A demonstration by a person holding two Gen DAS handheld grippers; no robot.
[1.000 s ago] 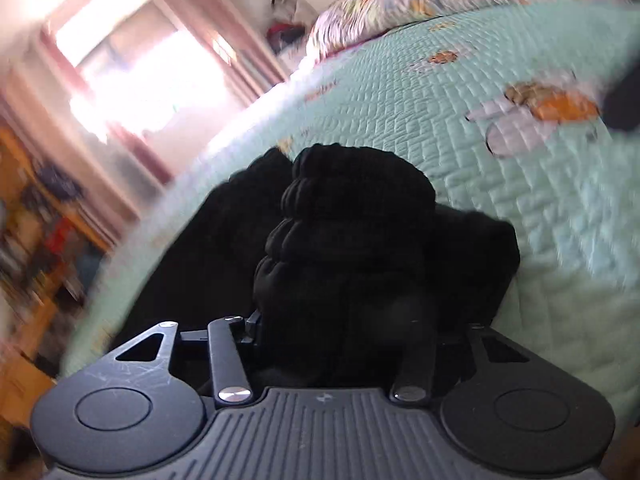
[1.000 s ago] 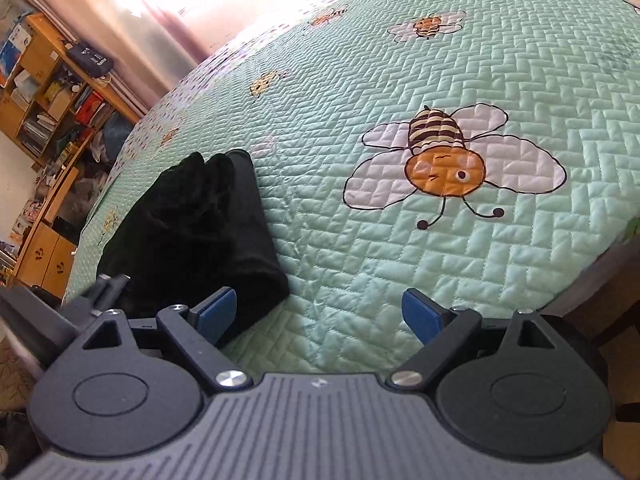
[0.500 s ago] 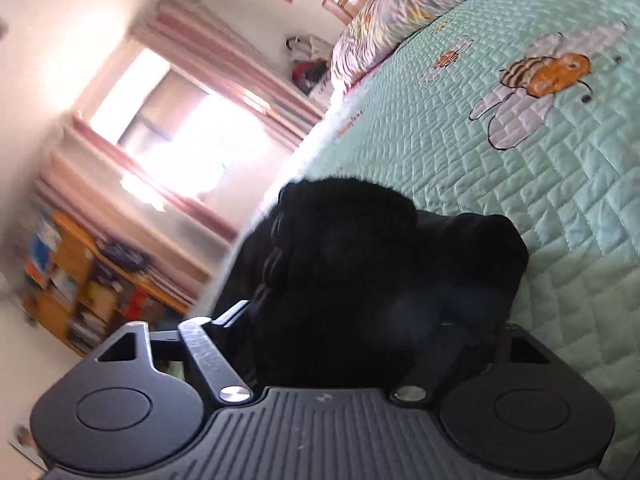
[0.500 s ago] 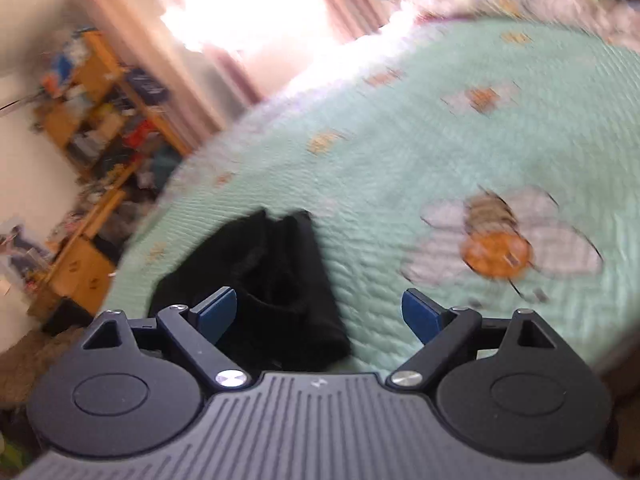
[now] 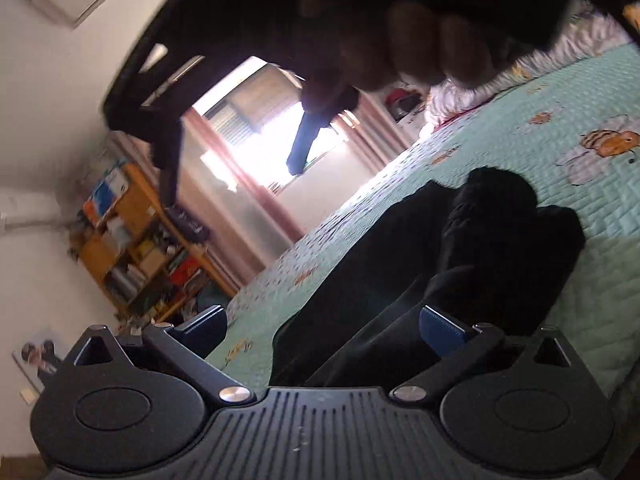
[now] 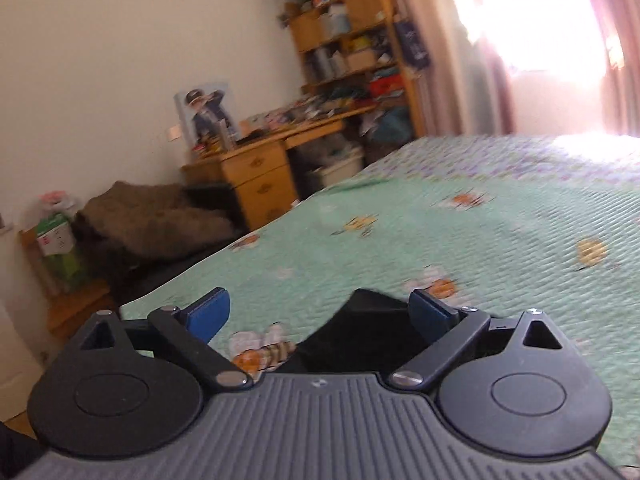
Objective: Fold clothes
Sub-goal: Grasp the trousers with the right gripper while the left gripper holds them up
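Note:
A folded black garment (image 5: 460,264) lies in a thick bundle on the green bee-print quilt (image 5: 592,208). My left gripper (image 5: 324,326) hovers just in front of it, its jaws opening wide, and neither blue pad presses the cloth. In the left wrist view my right gripper (image 5: 232,180) hangs high above, held by a hand (image 5: 412,40), fingers spread. My right gripper (image 6: 320,314) has its jaws opening with nothing gripped. Only a corner of the black garment (image 6: 360,336) shows below them.
The quilt (image 6: 500,240) stretches right toward a bright curtained window (image 6: 540,40). Past the bed's left edge stand a wooden desk (image 6: 260,176), cluttered shelves (image 6: 352,40) and a brown blanket pile (image 6: 152,216). Pillows (image 5: 560,56) lie at the bed's head.
My left gripper spread its jaws off the black bundle and pulled back from it. My right gripper rose and swung away from the garment toward the desk side, rolling as it went.

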